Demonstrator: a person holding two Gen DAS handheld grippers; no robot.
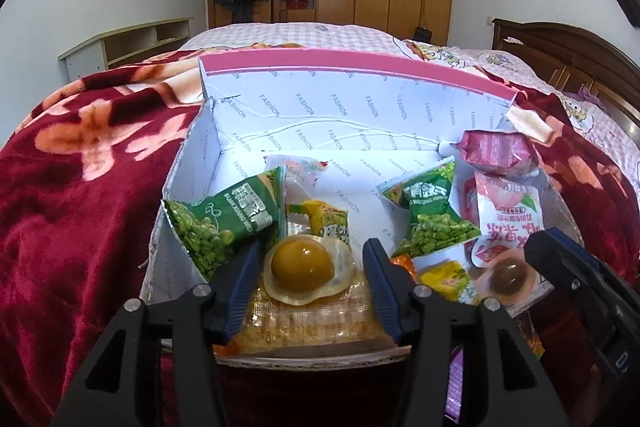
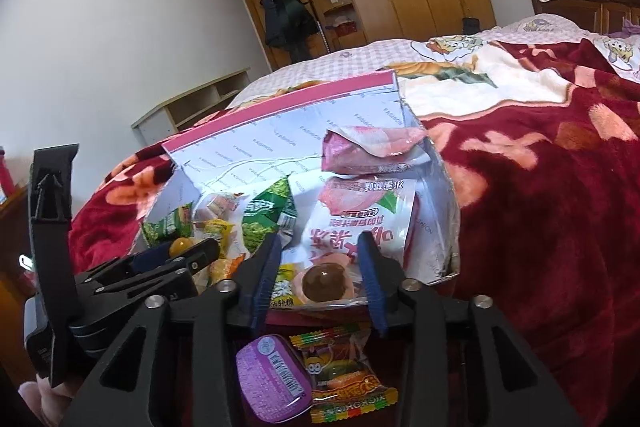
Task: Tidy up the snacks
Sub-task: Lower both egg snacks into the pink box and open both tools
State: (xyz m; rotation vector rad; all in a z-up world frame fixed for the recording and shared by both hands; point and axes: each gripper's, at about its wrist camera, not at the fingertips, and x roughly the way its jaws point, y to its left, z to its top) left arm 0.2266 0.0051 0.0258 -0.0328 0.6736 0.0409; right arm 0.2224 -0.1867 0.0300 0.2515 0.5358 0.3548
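On the far left lay the red blanket on the bed. A white box with a pink rim sat on it, and the snacks were inside.

At the left of the box was a green pea bag. Next to it sat a yellow jelly cup. The left gripper had its blue fingers on both sides of the cup, but they did not press on it. The jaws stood apart, so the cup was loose in the box.

More to the right were another green pea bag and a pink peach pouch. A brown jelly cup sat in front of the pouch. The right gripper was around this cup with its jaws apart too, not squeezing.

A purple tin and a bright candy bag lay outside the box, near its front edge.

The two grippers were close together. If both pulled back at once, I think they could bump. A finger could also catch a cup's thin rim and flip it out. The front wall looked low, so a knock might spill snacks onto the blanket.
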